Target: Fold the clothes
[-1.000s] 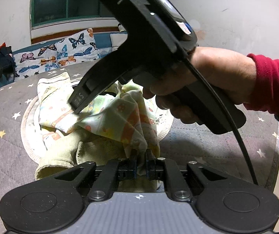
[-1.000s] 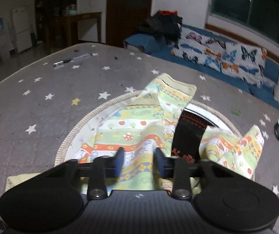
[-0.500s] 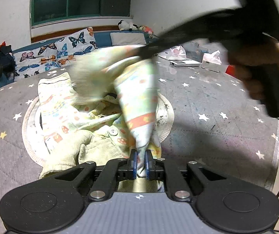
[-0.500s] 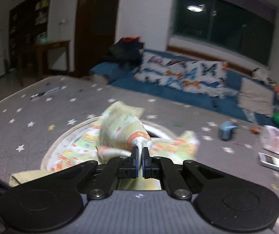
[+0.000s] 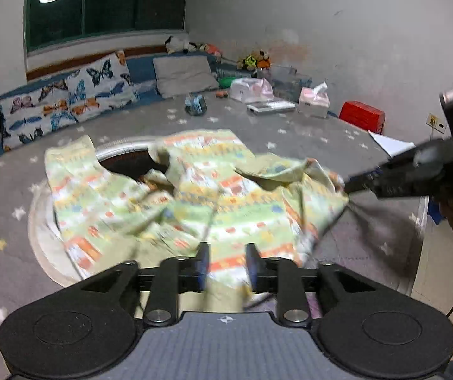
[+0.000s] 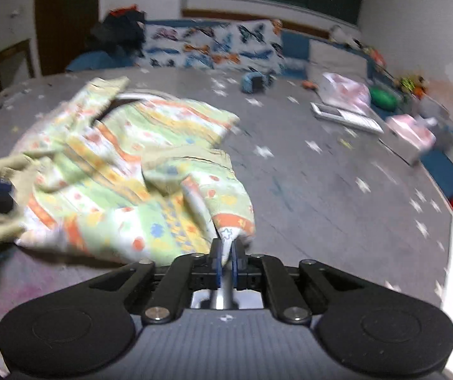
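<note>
While the right gripper pinches a corner of the patterned garment between its clenched jaws, the left gripper stands with jaws spread apart, cloth lying loose between its fingers. Blurred by motion, the garment sprawls across a grey star-printed mat, partly covering a round white rug.

**Garment pulled wide, left jaws let go**

The left gripper, clamped on cloth half a second ago, now stands with its jaws apart. The right gripper, open a second ago, pinches a corner of the patterned garment and has swung out to the right, stretching the bunched fabric flatter over the grey star mat.
</note>
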### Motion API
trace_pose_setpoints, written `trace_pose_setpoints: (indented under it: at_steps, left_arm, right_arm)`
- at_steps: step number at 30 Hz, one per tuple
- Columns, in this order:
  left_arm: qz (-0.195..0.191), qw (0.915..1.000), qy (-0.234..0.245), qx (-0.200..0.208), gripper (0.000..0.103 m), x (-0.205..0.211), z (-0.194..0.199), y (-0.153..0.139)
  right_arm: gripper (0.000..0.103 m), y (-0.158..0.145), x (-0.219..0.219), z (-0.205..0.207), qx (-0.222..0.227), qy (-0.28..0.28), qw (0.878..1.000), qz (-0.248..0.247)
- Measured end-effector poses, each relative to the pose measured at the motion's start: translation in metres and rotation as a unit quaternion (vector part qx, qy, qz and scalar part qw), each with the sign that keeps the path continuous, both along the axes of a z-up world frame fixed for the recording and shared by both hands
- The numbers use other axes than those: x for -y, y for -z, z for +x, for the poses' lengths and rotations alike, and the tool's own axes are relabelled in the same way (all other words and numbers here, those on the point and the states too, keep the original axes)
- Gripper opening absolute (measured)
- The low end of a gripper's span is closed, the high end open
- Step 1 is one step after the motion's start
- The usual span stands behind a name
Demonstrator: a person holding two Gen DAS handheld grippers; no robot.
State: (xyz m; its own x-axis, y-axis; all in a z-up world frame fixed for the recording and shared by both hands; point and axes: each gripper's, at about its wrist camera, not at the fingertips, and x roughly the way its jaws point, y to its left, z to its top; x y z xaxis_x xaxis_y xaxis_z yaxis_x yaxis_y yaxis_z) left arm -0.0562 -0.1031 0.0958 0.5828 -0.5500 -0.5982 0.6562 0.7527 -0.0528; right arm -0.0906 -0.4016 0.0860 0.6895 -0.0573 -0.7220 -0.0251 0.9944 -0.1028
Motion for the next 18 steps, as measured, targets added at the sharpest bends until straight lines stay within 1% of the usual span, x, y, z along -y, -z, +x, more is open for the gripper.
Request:
trace_pose_setpoints:
  at_steps: [1,4,6,8,10,12,13,15,17,18]
  left_arm:
    - [0.000,0.9999,-0.007,0.007,0.039,-0.004,0.004,-0.006]
    - [0.016,0.9985,-0.043,0.031,0.039,-0.014,0.023,-0.019]
    - [0.029,0.9963,-0.072,0.036,0.039,-0.017,0.044,-0.021]
    - [0.039,0.9935,-0.102,0.032,0.039,-0.020,0.068,-0.019]
    - [0.055,0.9897,-0.129,0.027,0.039,-0.021,0.094,-0.014]
    - [0.068,0.9860,-0.151,0.018,0.039,-0.022,0.118,-0.009]
    - [0.072,0.9847,-0.158,0.014,0.039,-0.022,0.128,-0.006]
    - [0.078,0.9832,-0.165,0.005,0.045,-0.022,0.143,0.001]
    - [0.083,0.9815,-0.172,-0.003,0.046,-0.021,0.158,0.009]
    - [0.086,0.9807,-0.176,-0.008,0.046,-0.021,0.165,0.012]
  right_arm:
    - [0.013,-0.002,0.003,-0.003,0.003,0.006,1.000,-0.005]
    - [0.018,-0.013,0.010,-0.009,0.032,0.025,0.999,-0.022]
    - [0.025,-0.023,0.013,-0.006,0.053,0.027,0.998,-0.019]
    - [0.036,-0.033,0.010,-0.001,0.068,0.015,0.997,-0.013]
    - [0.038,-0.037,0.002,0.012,0.078,-0.004,0.997,-0.003]
    - [0.039,-0.037,-0.008,0.027,0.077,-0.025,0.997,0.013]
    - [0.040,-0.037,-0.013,0.035,0.075,-0.035,0.996,0.021]
    - [0.041,-0.033,-0.020,0.052,0.070,-0.049,0.996,0.028]
    - [0.045,-0.027,-0.026,0.070,0.065,-0.055,0.996,0.034]
    - [0.045,-0.025,-0.028,0.078,0.060,-0.057,0.996,0.039]
